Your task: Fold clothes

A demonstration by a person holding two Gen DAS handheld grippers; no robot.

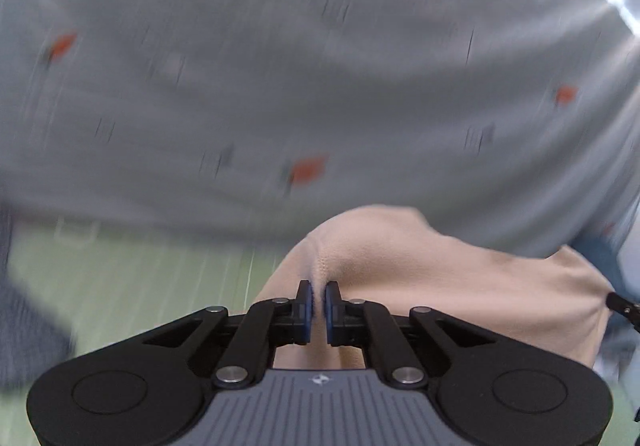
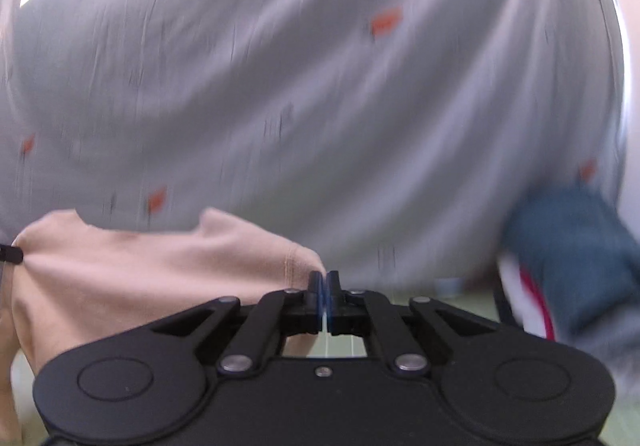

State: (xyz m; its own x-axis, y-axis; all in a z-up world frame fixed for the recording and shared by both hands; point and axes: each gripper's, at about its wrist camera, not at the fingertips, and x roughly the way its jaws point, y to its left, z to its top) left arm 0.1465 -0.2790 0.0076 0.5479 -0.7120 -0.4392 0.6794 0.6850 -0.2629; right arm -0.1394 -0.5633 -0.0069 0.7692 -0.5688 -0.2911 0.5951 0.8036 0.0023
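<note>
A soft peach-coloured knit garment is hanging stretched between the two tools, lifted clear of the pale green surface below. The left gripper is pinching a seamed fold of it, jaws nearly together on the cloth; the right gripper is clamping its other edge, jaws closed tight. No crease is showing yet, so the folding looks barely begun: the garment is only being held up, and laying flat and doubling over are, by my judgement, still to come. Behind, a grey-white patterned cloth with orange marks is filling the view.
</note>
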